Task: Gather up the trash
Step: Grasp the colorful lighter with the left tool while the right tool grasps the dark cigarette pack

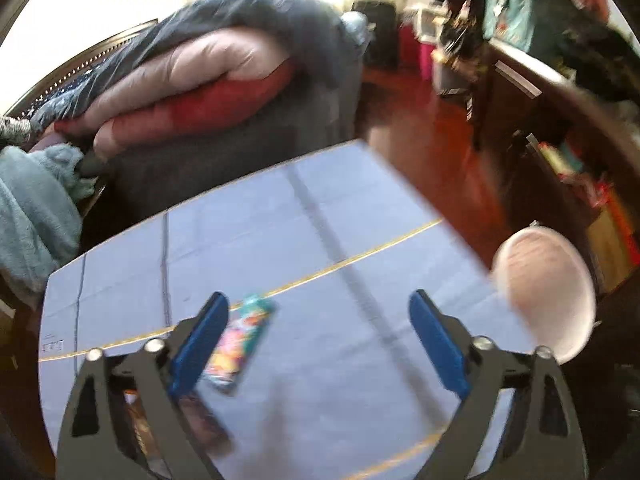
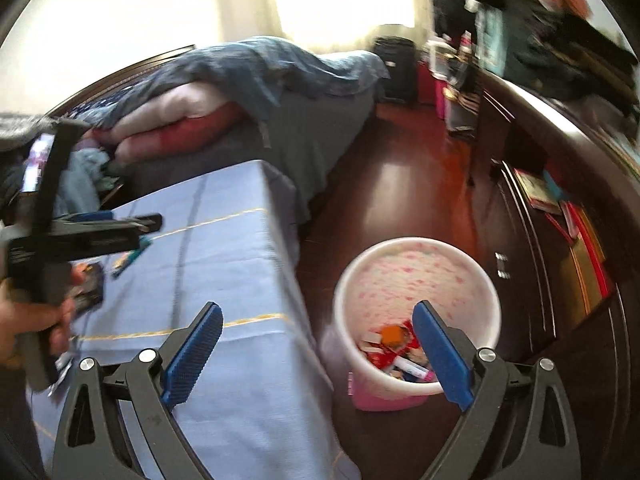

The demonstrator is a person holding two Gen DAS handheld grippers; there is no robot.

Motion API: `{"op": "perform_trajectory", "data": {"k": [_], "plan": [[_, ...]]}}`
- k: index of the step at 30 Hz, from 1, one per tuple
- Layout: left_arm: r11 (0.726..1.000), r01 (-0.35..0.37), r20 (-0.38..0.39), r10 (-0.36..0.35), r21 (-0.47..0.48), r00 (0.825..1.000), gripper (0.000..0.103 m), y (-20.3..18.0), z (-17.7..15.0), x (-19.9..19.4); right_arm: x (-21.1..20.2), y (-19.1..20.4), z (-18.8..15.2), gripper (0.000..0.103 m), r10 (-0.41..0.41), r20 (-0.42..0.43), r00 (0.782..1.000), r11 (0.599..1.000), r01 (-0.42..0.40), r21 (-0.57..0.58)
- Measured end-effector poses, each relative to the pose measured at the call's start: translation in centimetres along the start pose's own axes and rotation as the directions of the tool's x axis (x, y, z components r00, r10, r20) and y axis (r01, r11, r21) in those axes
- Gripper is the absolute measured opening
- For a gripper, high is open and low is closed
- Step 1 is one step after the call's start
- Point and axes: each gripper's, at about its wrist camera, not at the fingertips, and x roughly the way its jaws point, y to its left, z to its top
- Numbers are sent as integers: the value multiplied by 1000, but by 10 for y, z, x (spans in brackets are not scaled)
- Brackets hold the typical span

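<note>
A colourful teal snack wrapper (image 1: 240,344) lies on the table's light blue cloth (image 1: 320,216), just right of my left gripper's left finger. A dark wrapper (image 1: 200,420) lies closer in, partly hidden under that finger. My left gripper (image 1: 320,340) hangs open over the cloth with nothing between its fingers. The white bin (image 2: 416,242) stands on the floor beside the table and holds several pieces of trash (image 2: 394,344). My right gripper (image 2: 318,320) is open and empty above the gap between table and bin. The left gripper (image 2: 152,222), held by a hand (image 2: 36,320), shows over both wrappers (image 2: 132,258).
A bed piled with dark, pink and red bedding (image 1: 224,80) stands behind the table. A teal blanket (image 1: 32,216) lies at the left. Dark wooden furniture (image 2: 520,240) with books lines the right side. Red-brown wooden floor (image 2: 400,176) runs between them.
</note>
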Motion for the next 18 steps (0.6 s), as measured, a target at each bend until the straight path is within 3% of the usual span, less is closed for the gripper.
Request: {"op": "perform_trajectory", "data": {"k": [3, 6, 8, 10, 12, 13, 18], "plan": [[999, 30, -96, -33, -27, 995, 79, 28, -5, 30, -5, 20, 0, 96, 15, 7, 1000, 999, -15, -47], [997, 61, -138, -67, -48, 988, 71, 42, -11, 46, -8, 35, 1, 96, 24, 10, 1000, 997, -23, -75], [996, 75, -127, -81, -52, 989, 70, 47, -15, 49, -9, 43, 2, 96, 31, 11, 999, 996, -30, -87], [996, 74, -117, -78, -40, 990, 62, 49, -17, 48, -11, 49, 3, 96, 34, 13, 999, 995, -32, -96], [998, 57, -103, -61, -39, 993, 31, 52, -19, 44, -11, 56, 5, 96, 40, 12, 999, 994, -38, -103], [998, 56, -101, -59, -36, 993, 25, 55, -20, 44, -11, 60, 5, 96, 43, 12, 999, 993, -42, -107], [996, 77, -74, -80, -52, 994, 23, 58, -27, 37, -12, 82, 7, 96, 67, 6, 998, 989, -65, -135]]}}
